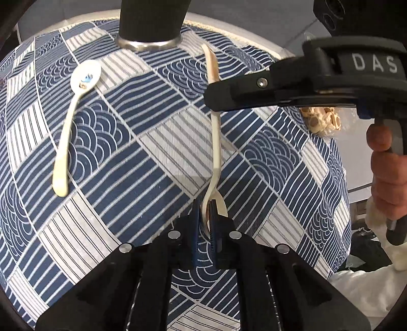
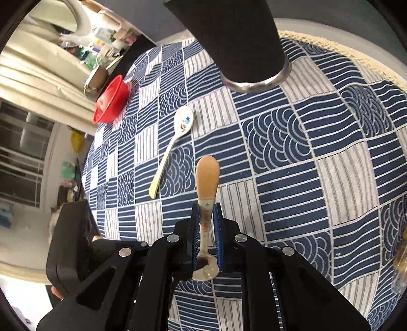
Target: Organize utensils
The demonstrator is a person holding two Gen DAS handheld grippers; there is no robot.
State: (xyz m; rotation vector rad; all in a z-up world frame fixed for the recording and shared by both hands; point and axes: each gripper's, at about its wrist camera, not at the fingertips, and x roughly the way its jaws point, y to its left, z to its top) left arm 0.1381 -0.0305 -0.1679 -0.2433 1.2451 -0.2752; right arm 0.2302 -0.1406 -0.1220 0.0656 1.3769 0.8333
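Observation:
My left gripper is shut on the bowl end of a cream spoon; its handle points away toward the black utensil holder. My right gripper is shut on the same spoon, gripping mid-handle; the tan handle tip points forward and the bowl sits near the camera. In the left wrist view the right gripper crosses that handle from the right. A second white spoon with a blue cartoon print lies loose on the blue patterned tablecloth, left of centre. It also shows in the right wrist view.
The black holder with a metal rim stands at the far side of the table. A red bowl lies tipped at the left table edge. A bag of round snacks lies at the right edge. A room with cluttered shelves lies beyond the left edge.

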